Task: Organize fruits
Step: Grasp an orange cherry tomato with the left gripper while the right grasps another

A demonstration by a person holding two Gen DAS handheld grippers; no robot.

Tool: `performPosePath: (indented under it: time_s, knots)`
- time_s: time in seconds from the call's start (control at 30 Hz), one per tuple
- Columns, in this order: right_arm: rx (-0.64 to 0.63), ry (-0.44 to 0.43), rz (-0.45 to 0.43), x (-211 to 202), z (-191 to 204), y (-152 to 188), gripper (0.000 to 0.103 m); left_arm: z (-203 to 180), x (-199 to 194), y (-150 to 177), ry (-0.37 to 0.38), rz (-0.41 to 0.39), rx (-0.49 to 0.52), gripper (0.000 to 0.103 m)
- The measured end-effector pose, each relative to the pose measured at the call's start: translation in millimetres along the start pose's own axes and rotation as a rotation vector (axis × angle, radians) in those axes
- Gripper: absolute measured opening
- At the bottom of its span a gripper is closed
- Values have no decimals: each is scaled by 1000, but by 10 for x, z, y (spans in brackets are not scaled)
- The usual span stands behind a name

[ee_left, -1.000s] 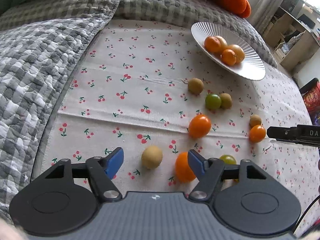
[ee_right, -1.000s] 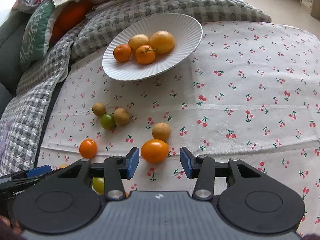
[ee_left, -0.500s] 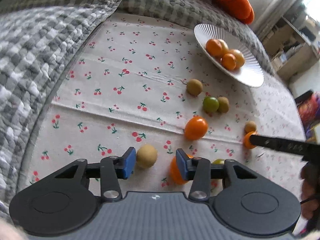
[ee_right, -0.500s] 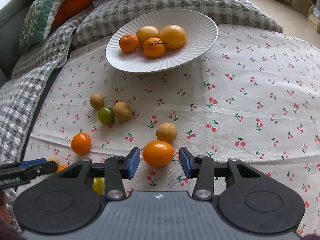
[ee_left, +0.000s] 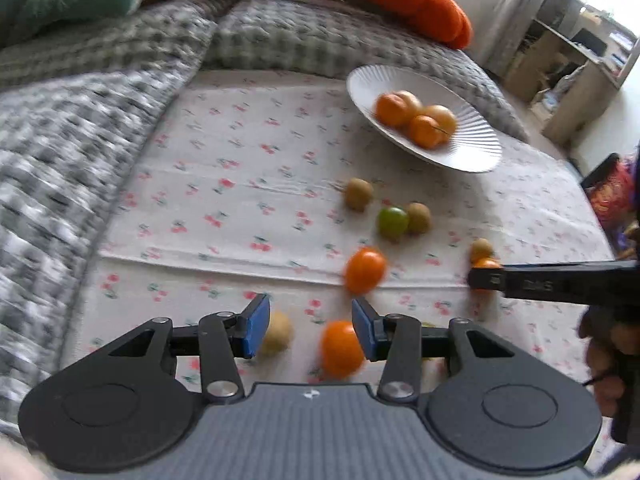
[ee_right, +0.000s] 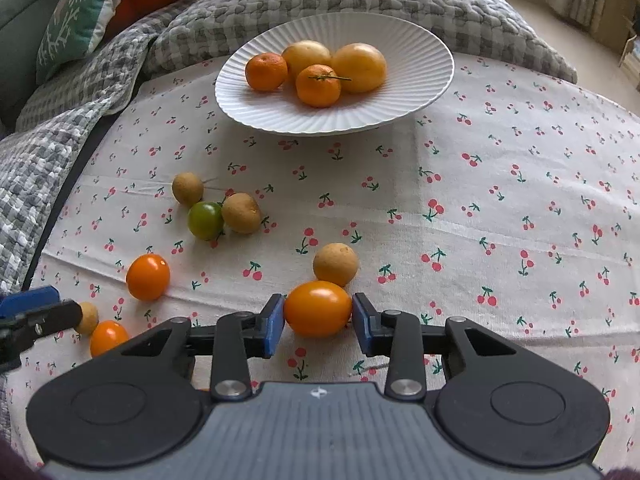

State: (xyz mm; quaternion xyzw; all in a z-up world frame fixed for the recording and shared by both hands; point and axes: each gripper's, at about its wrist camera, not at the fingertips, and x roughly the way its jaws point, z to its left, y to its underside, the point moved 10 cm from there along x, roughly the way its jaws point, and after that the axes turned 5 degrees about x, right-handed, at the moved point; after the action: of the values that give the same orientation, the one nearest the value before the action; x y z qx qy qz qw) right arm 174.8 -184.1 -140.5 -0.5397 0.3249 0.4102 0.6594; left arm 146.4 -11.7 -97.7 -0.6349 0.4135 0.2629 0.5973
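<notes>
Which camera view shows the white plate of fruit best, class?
The right wrist view: the white plate sits sharp and nearly face-on, all four fruits distinct. The left wrist view shows it blurred, smaller and obliquely, its fruits overlapping.

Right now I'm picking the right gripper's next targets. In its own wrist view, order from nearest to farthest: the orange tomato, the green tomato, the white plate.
1. Orange tomato: between the right gripper pads, which have just been closing.
2. Green tomato: farther out, to the left, beside a brown fruit.
3. White plate: farthest, at the cloth's far edge.
</notes>
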Motion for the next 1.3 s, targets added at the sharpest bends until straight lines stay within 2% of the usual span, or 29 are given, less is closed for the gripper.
performPosePath:
  time_s: [0.23,0.47,0.6,1.0,1.3]
  knots:
    - [-7,4,-3,14,9,-10,33,-261,64,84,56,21,105,38]
    - [-1,0,-10,5,21,-16,32,-362,253,226,-4,75,210,37]
    - [3,-16,-11,-33,40,3,32,-365,279,240,-23,74,238,23]
    - [40,-46,-27,-137,40,-5,32,-447,167,149,43,25,204,23]
    - [48,-90,-46,-265,125,-27,32,-425,98,53,64,-14,160,22]
